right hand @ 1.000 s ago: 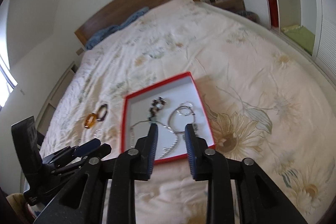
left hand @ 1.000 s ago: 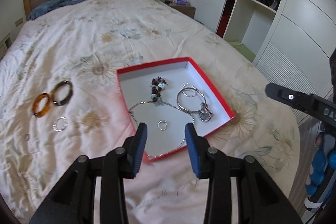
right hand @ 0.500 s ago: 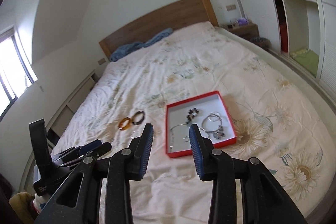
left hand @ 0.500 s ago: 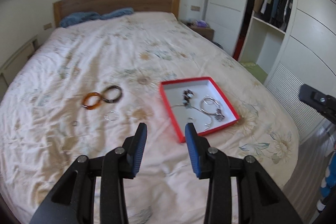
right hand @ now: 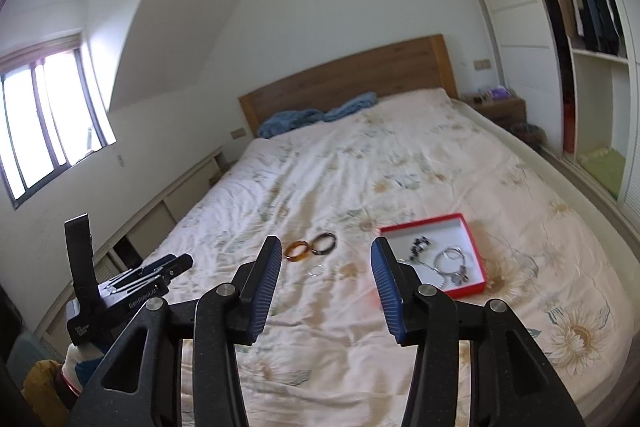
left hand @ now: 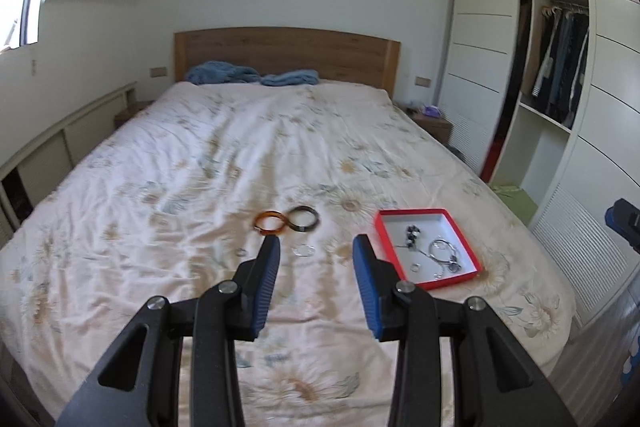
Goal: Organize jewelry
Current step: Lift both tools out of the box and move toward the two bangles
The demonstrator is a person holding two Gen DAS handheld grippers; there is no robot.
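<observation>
A red-rimmed white box (left hand: 464, 237) (right hand: 472, 243) lies on the bed, holding a beaded bracelet (left hand: 412, 231), silver bangles (left hand: 442, 250) and a small ring (left hand: 416, 267). On the quilt to its left lie an amber bangle (left hand: 269, 221) (right hand: 297, 250), a dark bangle (left hand: 304, 218) (right hand: 324, 242), a thin silver hoop (left hand: 304, 250) (right hand: 316, 270) and a small ring (left hand: 241, 253). My left gripper (left hand: 316, 251) is open and empty, held well back above the bed's foot. My right gripper (right hand: 324, 259) is open and empty, also held back.
The floral quilt (left hand: 240, 155) covers a wide bed with a wooden headboard (left hand: 280, 51) and blue cloth (left hand: 256, 77). An open wardrobe (left hand: 560, 67) stands at the right, a nightstand (left hand: 434, 123) beside it. The left gripper's body (right hand: 120, 291) shows in the right wrist view.
Both grippers have pulled back and up, away from the red box, so the whole bed now shows. Both stay open and empty; the right jaws have widened.
</observation>
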